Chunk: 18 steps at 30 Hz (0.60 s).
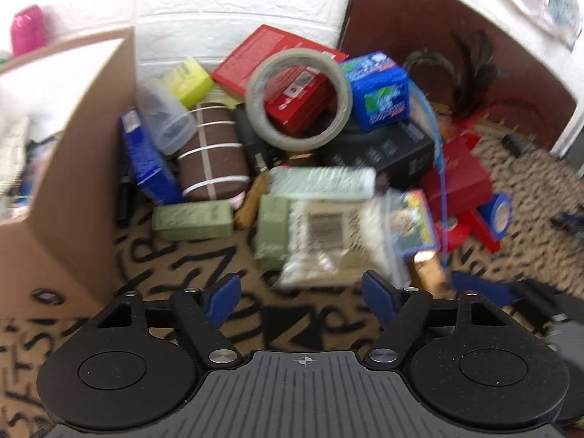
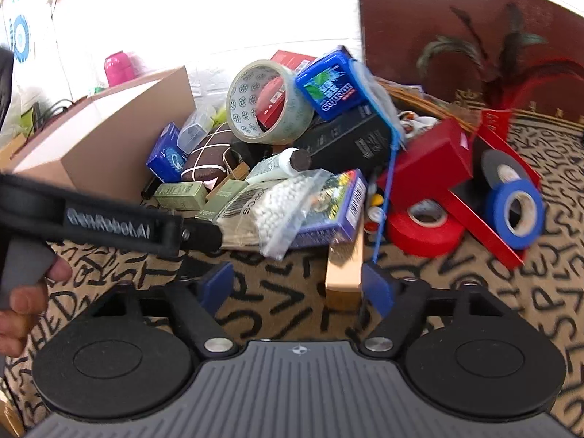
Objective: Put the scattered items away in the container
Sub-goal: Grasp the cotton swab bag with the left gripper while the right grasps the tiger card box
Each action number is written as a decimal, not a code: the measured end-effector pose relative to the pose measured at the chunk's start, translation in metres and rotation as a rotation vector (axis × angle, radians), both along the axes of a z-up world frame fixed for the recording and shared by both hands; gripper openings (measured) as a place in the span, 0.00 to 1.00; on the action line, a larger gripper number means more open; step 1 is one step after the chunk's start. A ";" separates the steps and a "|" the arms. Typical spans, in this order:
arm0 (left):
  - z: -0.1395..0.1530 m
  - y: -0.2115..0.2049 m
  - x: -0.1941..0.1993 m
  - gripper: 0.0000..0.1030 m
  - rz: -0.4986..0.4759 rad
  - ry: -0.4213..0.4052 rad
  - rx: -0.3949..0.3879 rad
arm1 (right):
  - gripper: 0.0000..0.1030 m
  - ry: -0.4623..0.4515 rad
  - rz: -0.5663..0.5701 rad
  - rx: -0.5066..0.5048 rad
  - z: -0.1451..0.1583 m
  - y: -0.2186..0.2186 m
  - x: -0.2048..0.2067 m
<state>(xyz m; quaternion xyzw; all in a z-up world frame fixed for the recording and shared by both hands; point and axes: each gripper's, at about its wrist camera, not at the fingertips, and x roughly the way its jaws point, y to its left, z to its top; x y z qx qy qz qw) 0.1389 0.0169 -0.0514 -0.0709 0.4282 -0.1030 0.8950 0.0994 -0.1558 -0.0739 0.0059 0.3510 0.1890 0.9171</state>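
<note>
A big pile of scattered items lies on a tan rug (image 2: 277, 292) with black letters on it. At the left of the pile stands the brown cardboard box (image 1: 69, 197), the container, and its side wall is close to the pile.

On top of the pile sits a big ring of clear packing tape (image 1: 297, 98), tilted up on its edge. Through its hole a red box (image 1: 295, 104) shows. Just right of the ring is a bright blue pack (image 1: 379, 89) that rests on a long black box (image 1: 387, 153). Left of the ring lie a brown pouch with white lines (image 1: 211, 157), a clear plastic tub (image 1: 166, 122), a dark blue box (image 1: 146, 157) and a yellow-green box (image 1: 188, 80).

At the front of the pile are two small green boxes (image 1: 193, 219), a clear bag of little white balls (image 2: 273, 208) and a purple card box (image 2: 328, 215) under the bag. A white tube with a dark cap (image 2: 284, 164) lies just behind the bag. A thin blue cord (image 2: 387, 189) hangs down over the right side.

To the right are a red box with an open flap (image 2: 430, 160), a roll of red tape (image 2: 423, 230) and a roll of blue tape (image 2: 514, 211).

The left tool (image 1: 303, 297) has its blue pads wide apart with nothing between them, near the bag of balls. The right tool (image 2: 297, 288) is wide apart too and holds nothing, and a pale wooden block (image 2: 345, 277) lies just past its pads. A hand (image 2: 25, 303) grips the left tool's handle.
</note>
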 end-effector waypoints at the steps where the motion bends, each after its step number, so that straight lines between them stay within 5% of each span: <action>1: 0.000 -0.002 0.005 0.79 -0.009 0.004 -0.012 | 0.71 -0.007 0.005 -0.005 -0.001 0.002 0.004; 8: -0.007 -0.010 0.033 0.78 -0.066 0.010 -0.043 | 0.69 -0.059 0.030 -0.060 -0.006 0.008 0.024; 11: -0.009 -0.010 0.040 0.78 -0.099 -0.001 -0.066 | 0.76 -0.061 0.036 -0.064 -0.008 0.007 0.029; 18: -0.020 -0.015 0.046 0.66 -0.148 -0.004 -0.091 | 0.83 -0.093 0.029 -0.066 -0.015 0.016 0.040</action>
